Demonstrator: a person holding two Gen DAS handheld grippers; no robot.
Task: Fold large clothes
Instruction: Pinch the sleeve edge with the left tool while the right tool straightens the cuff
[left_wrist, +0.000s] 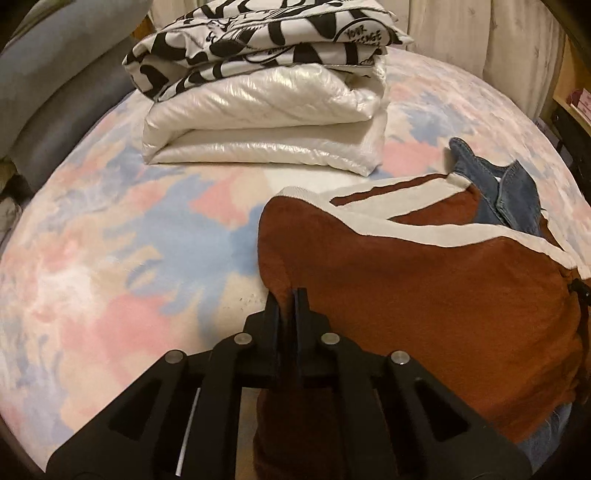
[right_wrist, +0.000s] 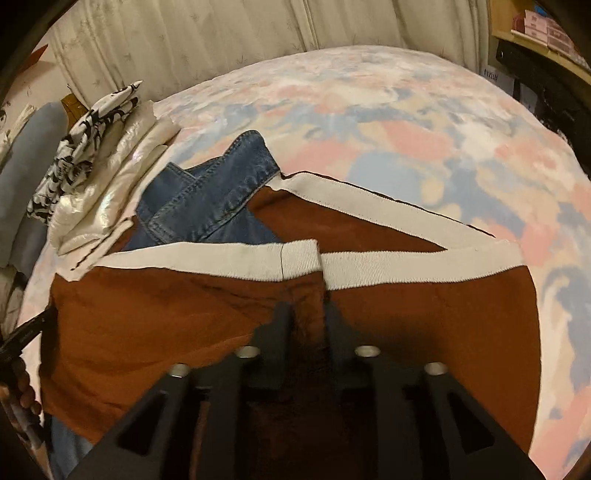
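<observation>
Now mid-fold: rust sweater (right_wrist: 184, 325) with cream trim spread on bed (left_wrist: 110, 258), lying over jeans (right_wrist: 207, 199). Left tool (left_wrist: 286, 295) clamped on sweater's left edge. Right tool (right_wrist: 306, 314) pinching bunched knit near middle, below cream band. Best to lift both grips level, carry evenly, keep hem lines matched, avoid dragging jeans along. Folded white jacket (left_wrist: 266, 122) with printed cloth (left_wrist: 258, 40) stacked beyond, well apart.

Matte black jaws, silver round bolts (left_wrist: 330, 338).
</observation>
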